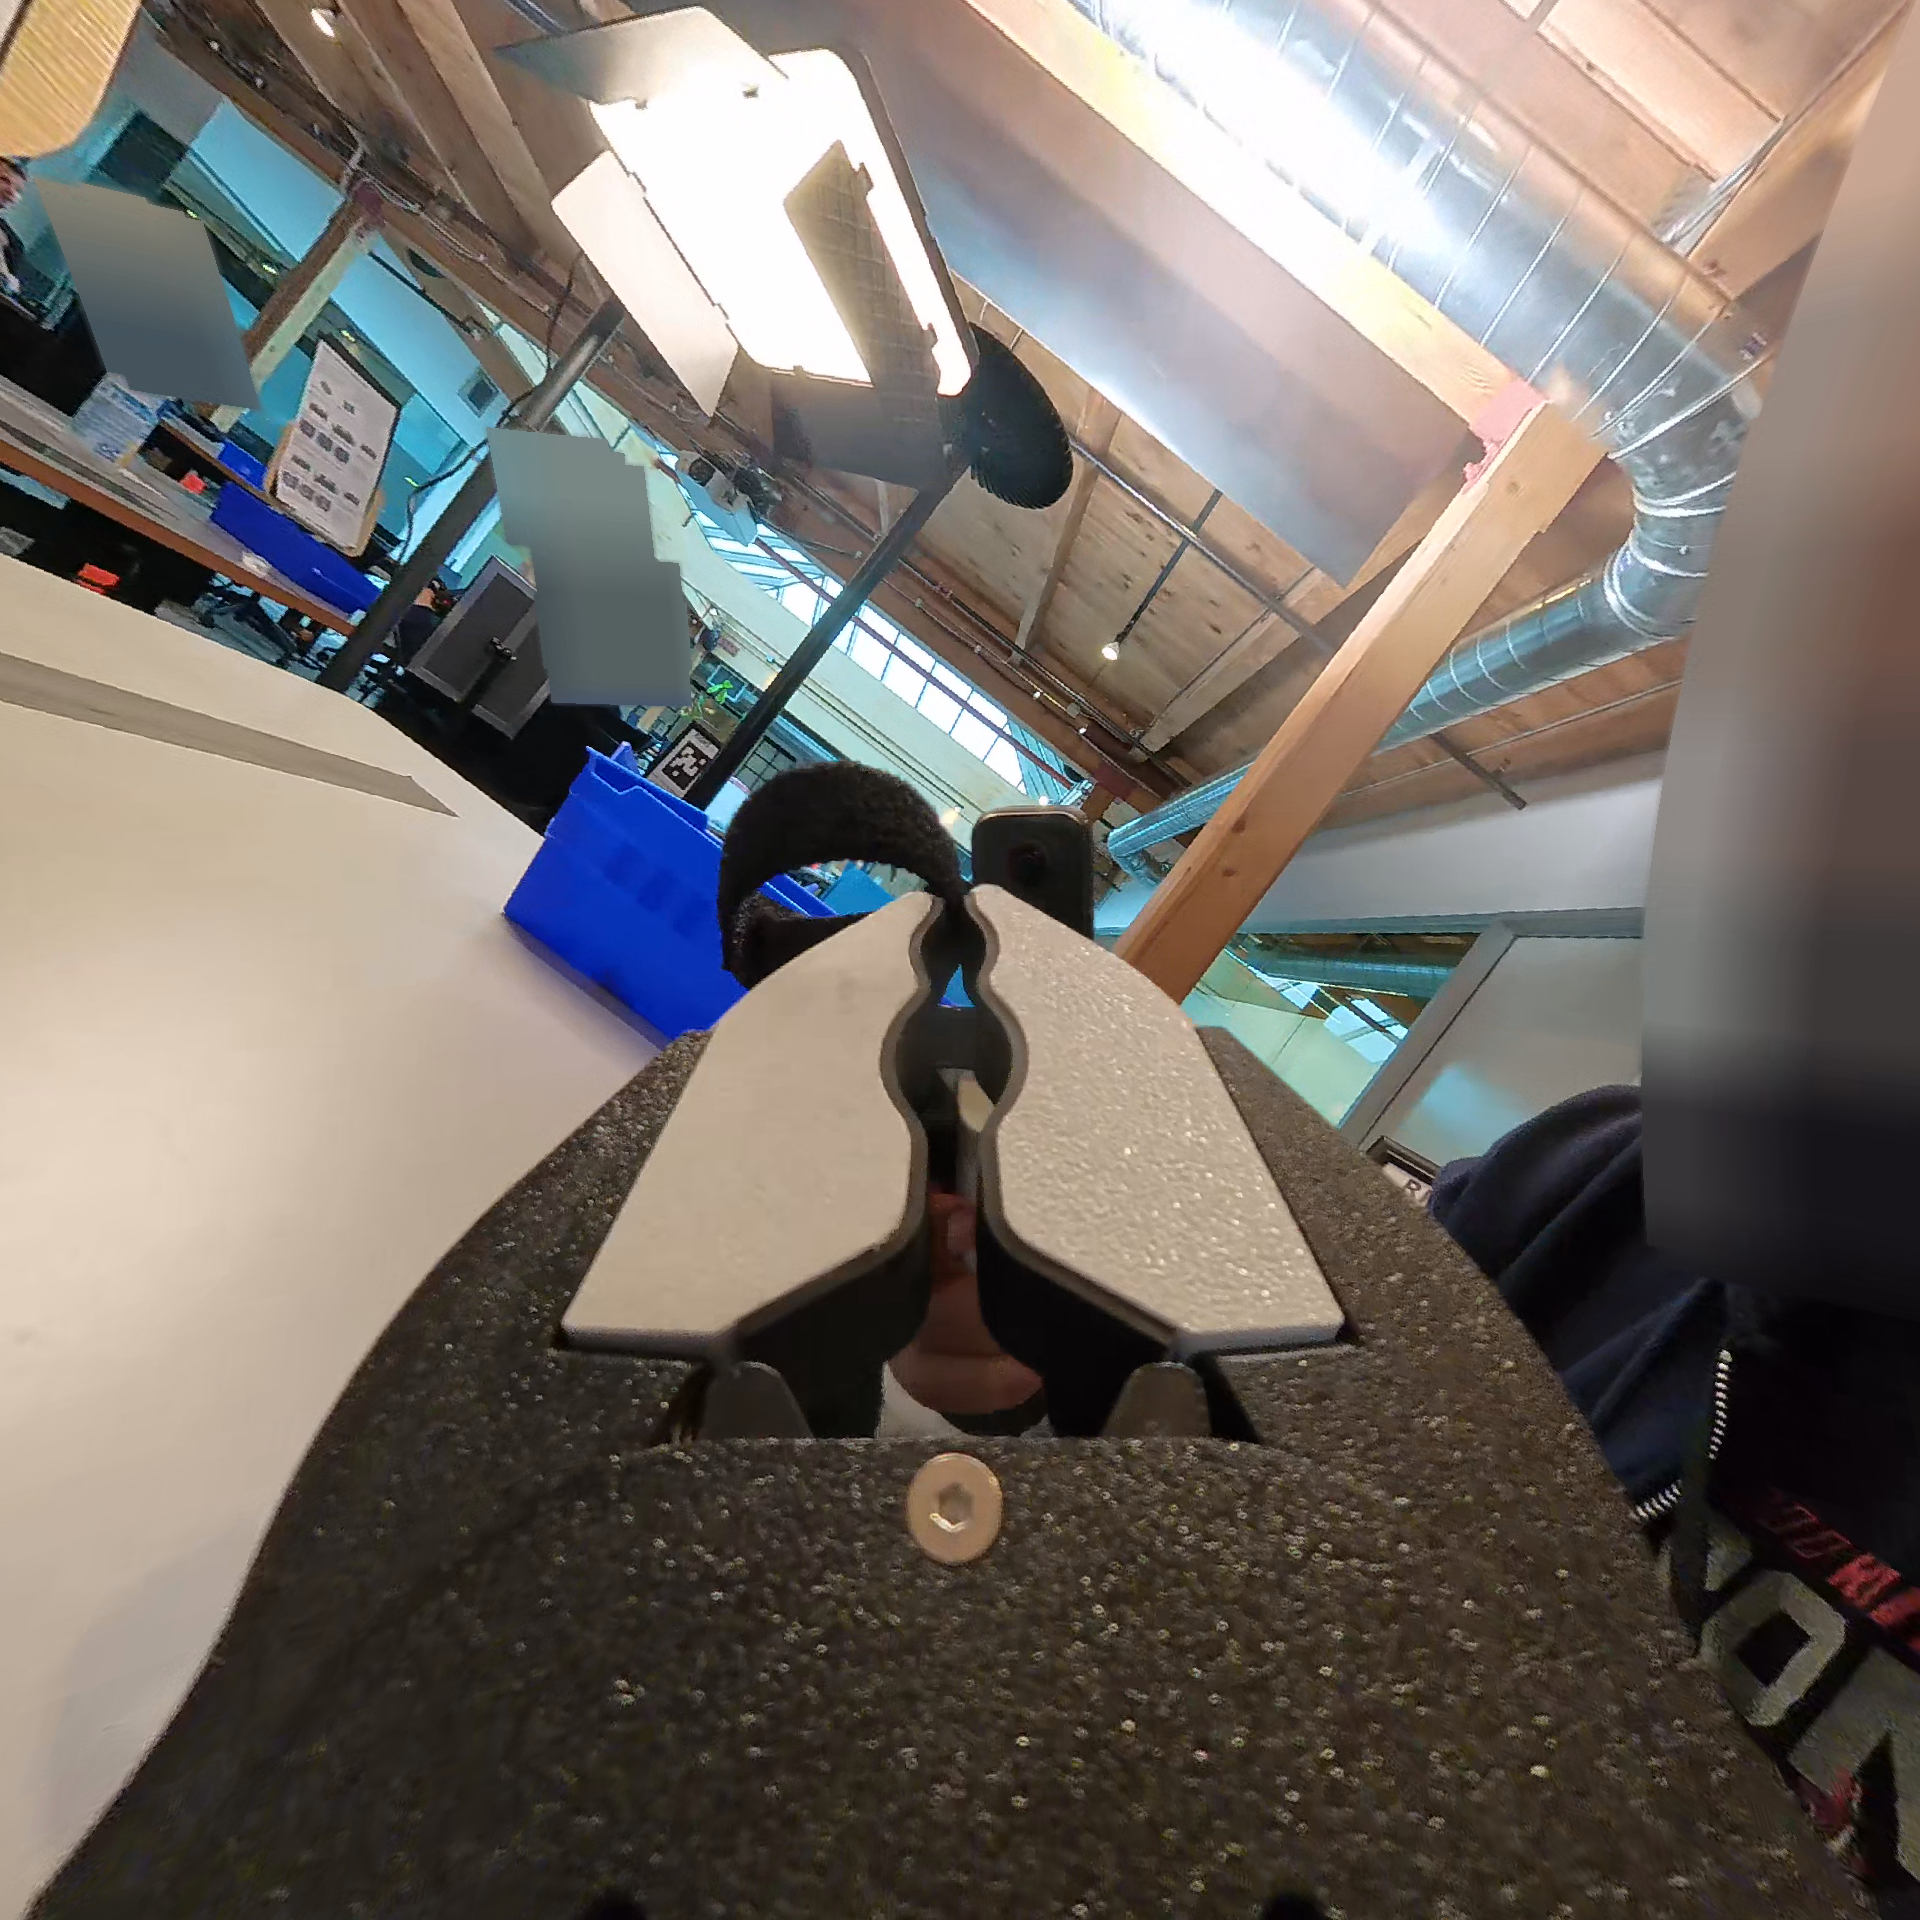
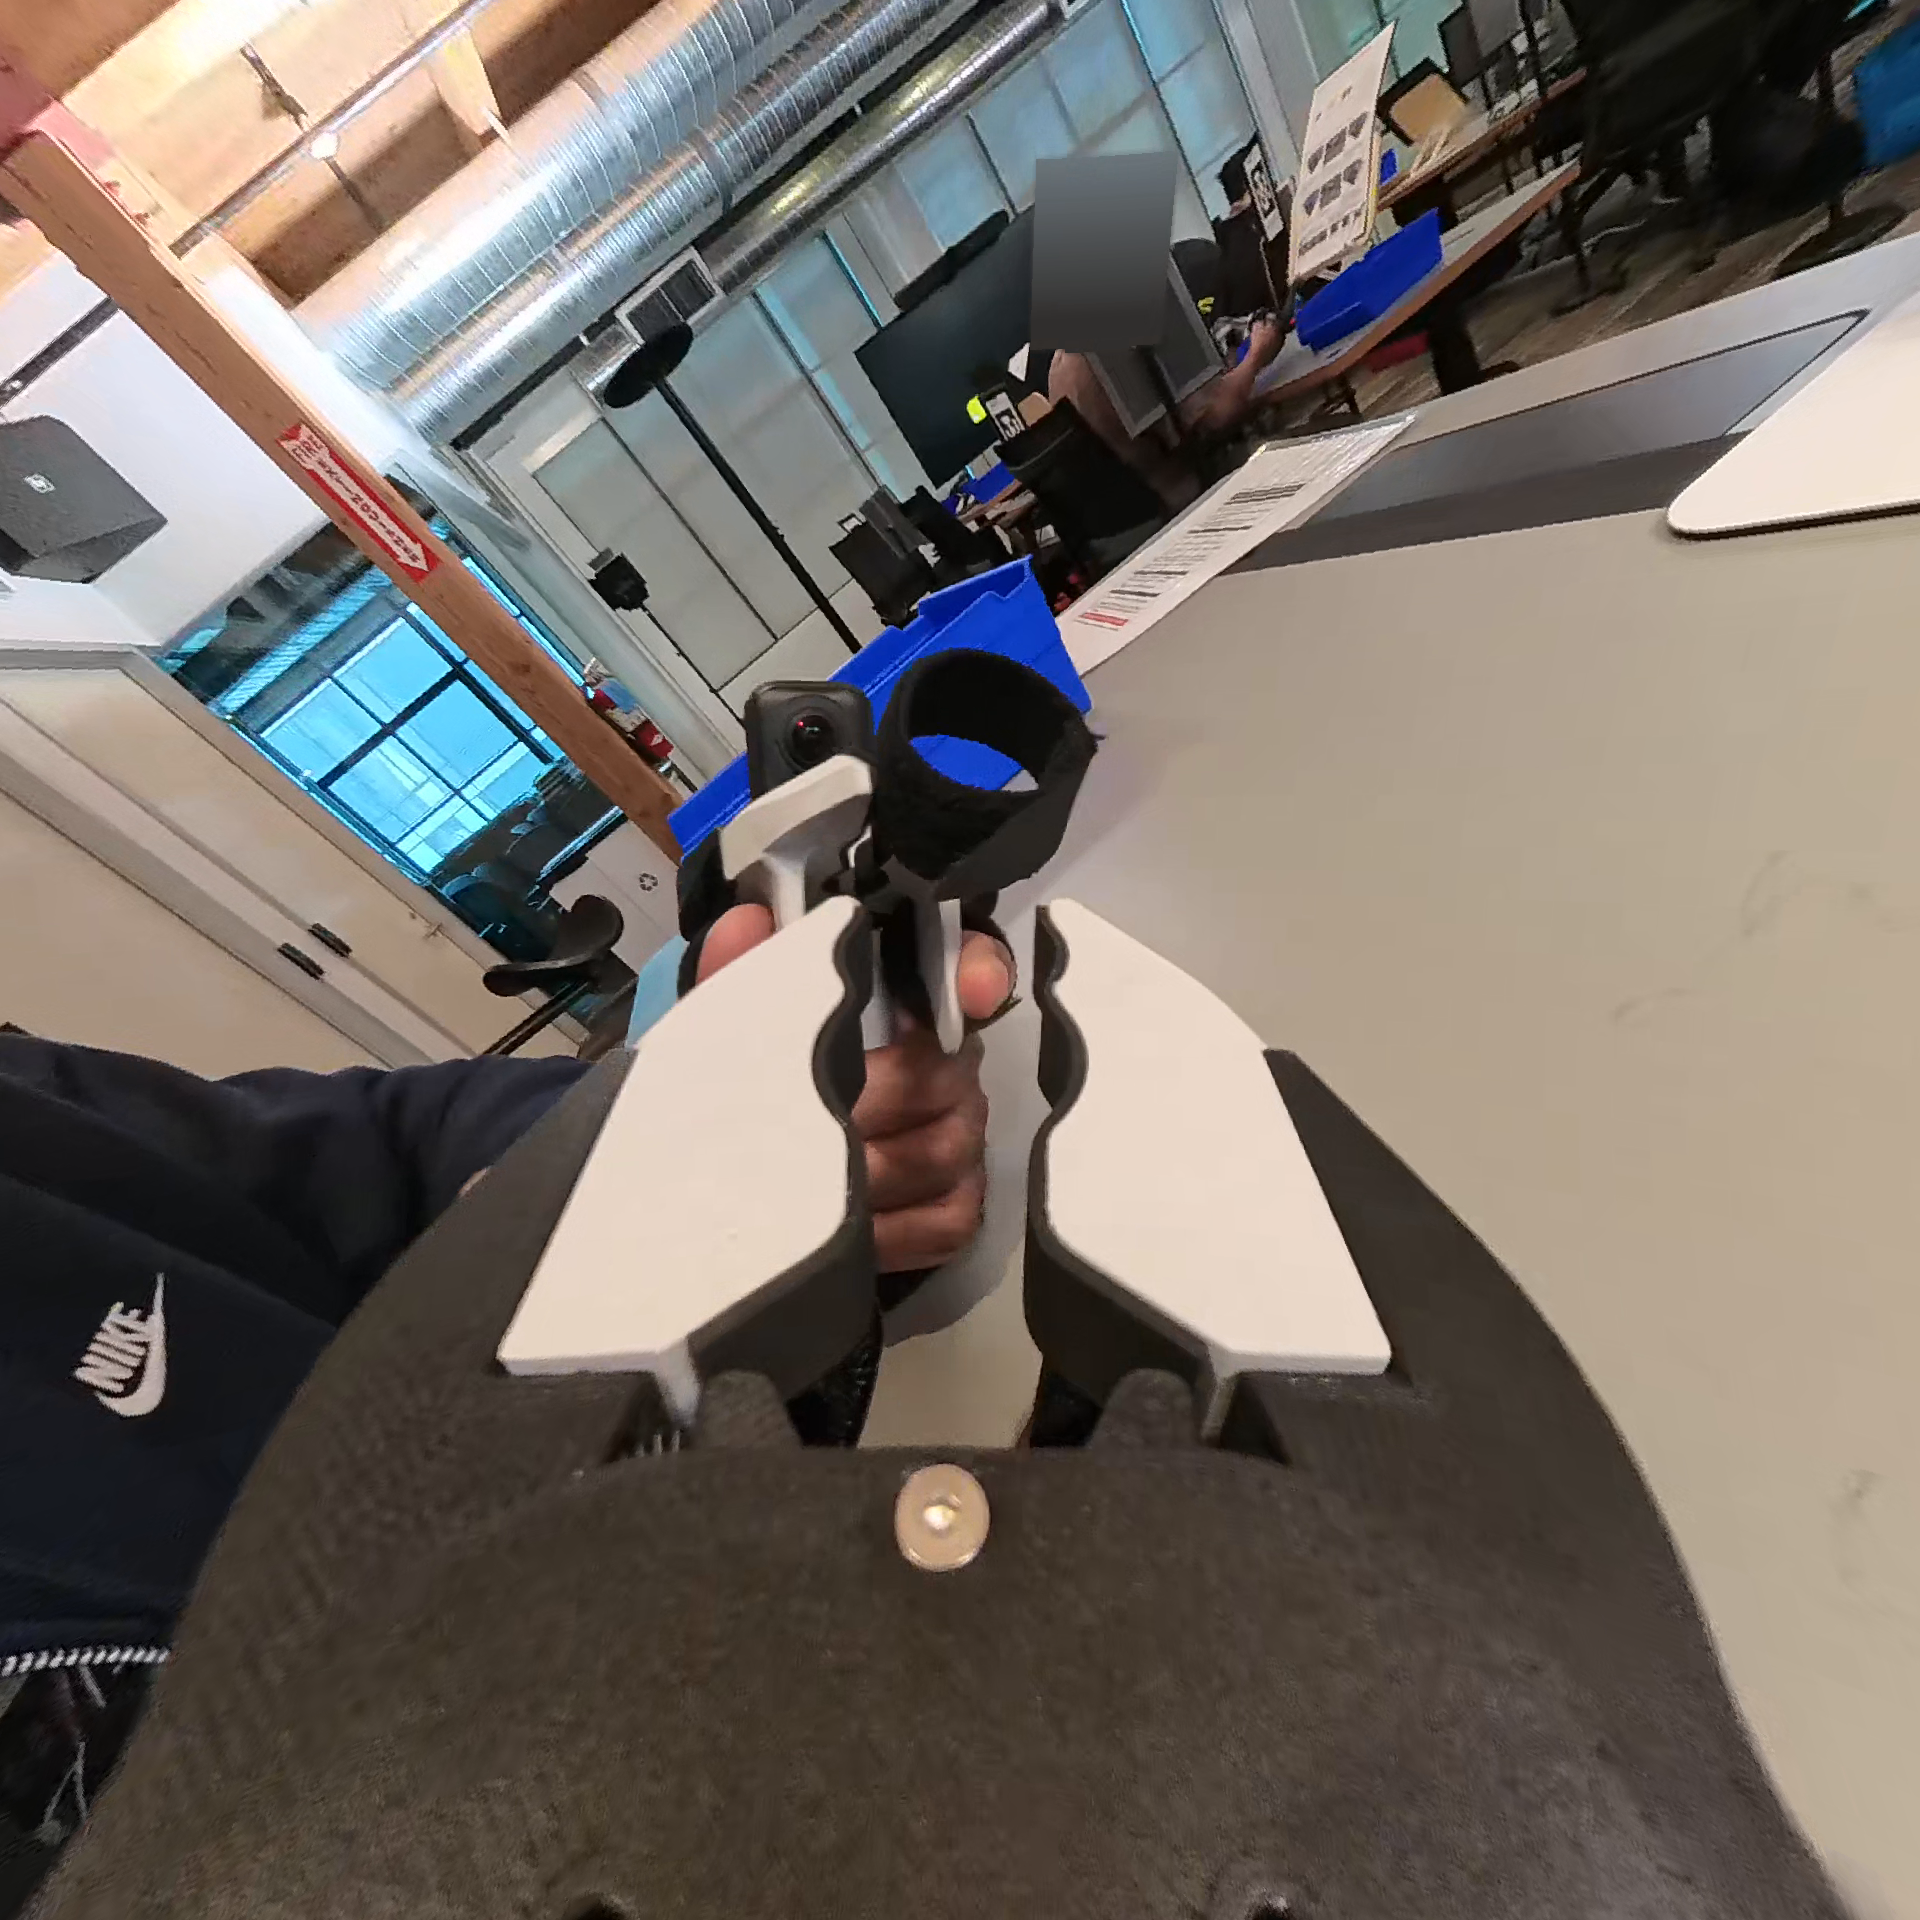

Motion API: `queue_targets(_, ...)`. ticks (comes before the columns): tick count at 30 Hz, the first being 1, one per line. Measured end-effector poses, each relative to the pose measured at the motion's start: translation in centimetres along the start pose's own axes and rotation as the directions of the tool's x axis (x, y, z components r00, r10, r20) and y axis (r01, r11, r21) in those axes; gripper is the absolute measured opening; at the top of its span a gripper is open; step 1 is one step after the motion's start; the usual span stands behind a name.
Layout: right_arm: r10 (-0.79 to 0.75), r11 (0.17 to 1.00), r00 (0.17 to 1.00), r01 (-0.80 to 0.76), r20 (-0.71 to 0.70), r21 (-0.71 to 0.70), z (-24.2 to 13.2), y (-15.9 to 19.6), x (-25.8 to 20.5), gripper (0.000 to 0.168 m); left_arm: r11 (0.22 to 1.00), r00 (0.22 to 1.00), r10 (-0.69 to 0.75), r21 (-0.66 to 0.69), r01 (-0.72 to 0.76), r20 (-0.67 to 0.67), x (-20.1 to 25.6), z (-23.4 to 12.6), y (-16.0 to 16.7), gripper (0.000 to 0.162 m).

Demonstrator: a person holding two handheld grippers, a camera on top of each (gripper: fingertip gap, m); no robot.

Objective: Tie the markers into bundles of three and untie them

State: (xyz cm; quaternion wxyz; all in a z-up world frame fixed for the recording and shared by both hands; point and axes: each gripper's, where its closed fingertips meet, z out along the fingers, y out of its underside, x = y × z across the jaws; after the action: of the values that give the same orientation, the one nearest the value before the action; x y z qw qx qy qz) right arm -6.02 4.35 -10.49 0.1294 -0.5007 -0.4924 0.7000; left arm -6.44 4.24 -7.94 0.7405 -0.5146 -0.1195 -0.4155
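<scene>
Markers are out of view. We hold the black strap loop (image 2: pixel 977 764) clamped in the left claw (image 1: pixel 954 925), raised above the worktop (image 2: pixel 1507 831). The right claw (image 2: pixel 945 925) is wide, empty. Judged step: between bundles; next needs the markers located.

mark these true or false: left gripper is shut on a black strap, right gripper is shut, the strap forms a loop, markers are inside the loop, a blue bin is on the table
1. The left gripper is shut on a black strap. True.
2. The right gripper is shut. False: its jaws stand apart, holding nothing.
3. The strap forms a loop. True, seen in the right wrist view.
4. Markers are inside the loop. False: the loop is empty, and no markers show in either view.
5. A blue bin is on the table. True.
</scene>
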Motion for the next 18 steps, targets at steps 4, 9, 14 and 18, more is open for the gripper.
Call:
queue_targets(4,0.022,1.000,1.000,-0.022,0.006,0.001,-0.1,0.0,0.3,0.018,1.000,0.999,-0.015,-0.026,0.014,-0.043,0.6,0.3,0.6,0.002)
queue_targets(9,-0.012,1.000,1.000,0.012,0.025,0.019,-0.3,-0.3,0.3,0.001,0.998,0.996,-0.053,-0.043,0.049,-0.073,0.8,0.3,0.7,0.002)
queue_targets(14,-0.085,0.995,0.996,0.085,0.016,0.048,-0.7,-0.8,0.5,0.000,0.994,0.990,-0.097,-0.058,0.092,-0.101,0.9,0.0,0.6,0.002)
queue_targets(18,-0.148,0.987,0.989,0.149,-0.026,0.057,-1.2,-1.4,1.0,0.000,0.988,0.980,-0.145,-0.077,0.136,-0.136,1.2,-0.1,0.6,0.002)
